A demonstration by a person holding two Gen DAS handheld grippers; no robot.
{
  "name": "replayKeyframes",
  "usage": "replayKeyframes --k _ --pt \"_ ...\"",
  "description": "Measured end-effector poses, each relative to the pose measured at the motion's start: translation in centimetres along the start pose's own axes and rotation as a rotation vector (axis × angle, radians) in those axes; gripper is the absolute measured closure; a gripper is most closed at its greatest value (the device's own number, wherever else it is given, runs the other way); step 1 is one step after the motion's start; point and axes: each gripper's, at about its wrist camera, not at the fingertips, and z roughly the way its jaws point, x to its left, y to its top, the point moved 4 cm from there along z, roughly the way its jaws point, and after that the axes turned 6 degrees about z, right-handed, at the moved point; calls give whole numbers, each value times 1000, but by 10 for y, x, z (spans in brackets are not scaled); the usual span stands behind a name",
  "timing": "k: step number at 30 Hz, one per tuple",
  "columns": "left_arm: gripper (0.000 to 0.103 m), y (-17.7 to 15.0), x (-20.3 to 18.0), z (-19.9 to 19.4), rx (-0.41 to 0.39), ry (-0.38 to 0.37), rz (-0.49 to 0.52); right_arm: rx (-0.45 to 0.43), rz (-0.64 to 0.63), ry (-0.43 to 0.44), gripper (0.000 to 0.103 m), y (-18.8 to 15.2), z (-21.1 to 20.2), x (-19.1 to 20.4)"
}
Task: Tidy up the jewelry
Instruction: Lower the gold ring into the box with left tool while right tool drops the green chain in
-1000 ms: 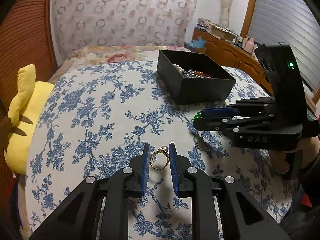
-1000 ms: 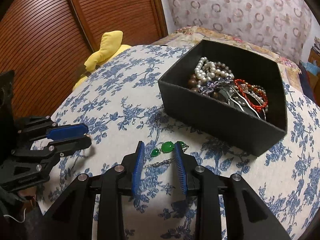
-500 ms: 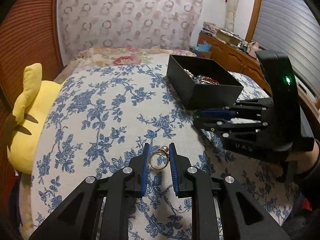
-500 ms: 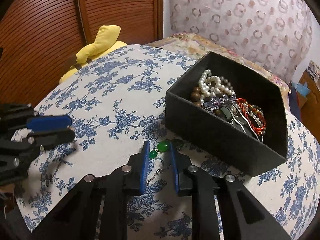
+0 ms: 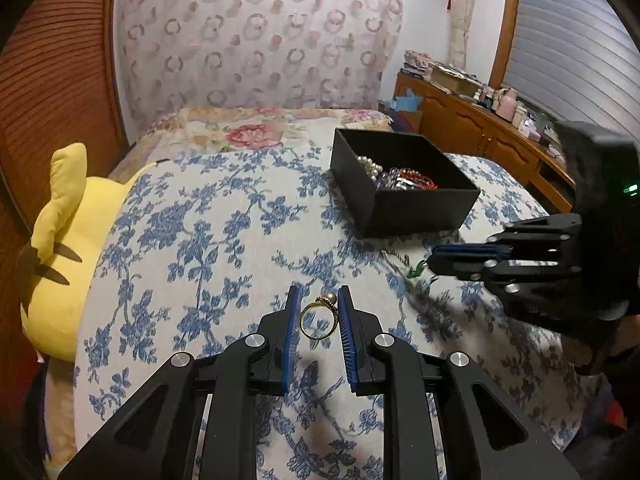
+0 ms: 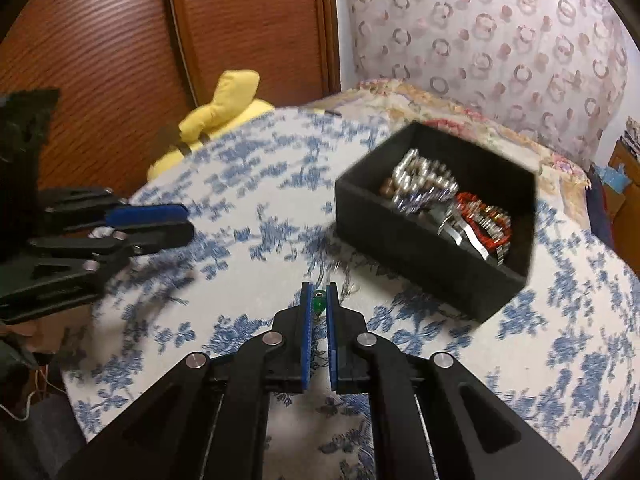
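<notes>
A: Biggest first. Bed with the blue floral cover (image 5: 224, 216), fills both views. Yellow plush toy (image 5: 68, 240) on the bed's left edge, by the brown slatted doors.

B: Then the black box (image 5: 404, 200)?

A: Yes, sits on the cover, far right in the left wrist view. Pearl beads, a red bracelet and metal pieces piled inside. Right wrist view is motion-blurred but the same contents read.

B: Grippers?

A: Left gripper (image 5: 319, 312): narrow gap, pads on both sides of the gold ring (image 5: 319, 317). The ring touches the right pad, just reaches the left one, so pinched. It stands upright, pearl on top, off the cover.

B: Right one?

A: Right gripper (image 6: 319, 305): nearly closed, clamping the green bead (image 6: 319, 303) of the necklace between the blue pads near the tips. A thin chain trails from it toward the box, blurred. From the left wrist view it sits well right of the ring, near the box's front corner.
</notes>
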Motion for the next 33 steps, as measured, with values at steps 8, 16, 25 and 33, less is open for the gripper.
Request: replayKeyframes --k 8,16,25,33 --pt "85 38 -13 0 -60 -19 30 -133 -30 0 95 35 -61 -11" --pt "85 81 -26 19 -100 -65 41 -223 -45 -49 95 74 -89 -39" --pt "85 110 -36 52 -87 -102 40 -166 -11 -72 95 77 -52 -74" --pt "85 122 -48 69 -89 -92 52 -183 17 -85 94 79 -45 -84"
